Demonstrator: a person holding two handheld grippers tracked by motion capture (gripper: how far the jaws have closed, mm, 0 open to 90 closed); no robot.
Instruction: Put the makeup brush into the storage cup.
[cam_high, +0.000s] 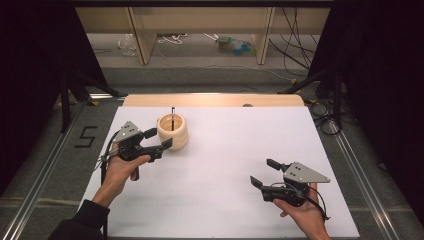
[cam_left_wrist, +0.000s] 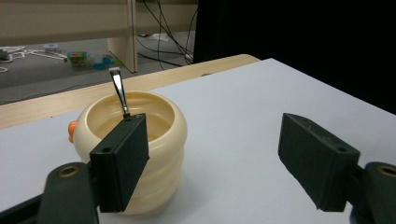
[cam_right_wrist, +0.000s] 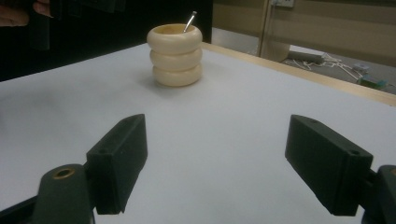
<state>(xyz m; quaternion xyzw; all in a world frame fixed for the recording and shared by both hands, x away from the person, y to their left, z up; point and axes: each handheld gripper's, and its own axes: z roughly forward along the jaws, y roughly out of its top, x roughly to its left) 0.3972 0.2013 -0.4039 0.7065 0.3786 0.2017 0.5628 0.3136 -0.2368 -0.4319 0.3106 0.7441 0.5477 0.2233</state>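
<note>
The left gripper (cam_high: 159, 139), jaws apart and holding nothing, sits just beside the cream cup (cam_high: 173, 132) at the table's (cam_high: 225, 165) far left, one jaw hiding the lower part of the metal handle (cam_left_wrist: 119, 96) inside.

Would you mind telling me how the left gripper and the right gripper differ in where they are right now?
The left gripper sits beside the cream ringed cup; the right gripper sits far from it over bare white table. One left jaw overlaps the cup; nothing lies between the right's. Both are open.
</note>
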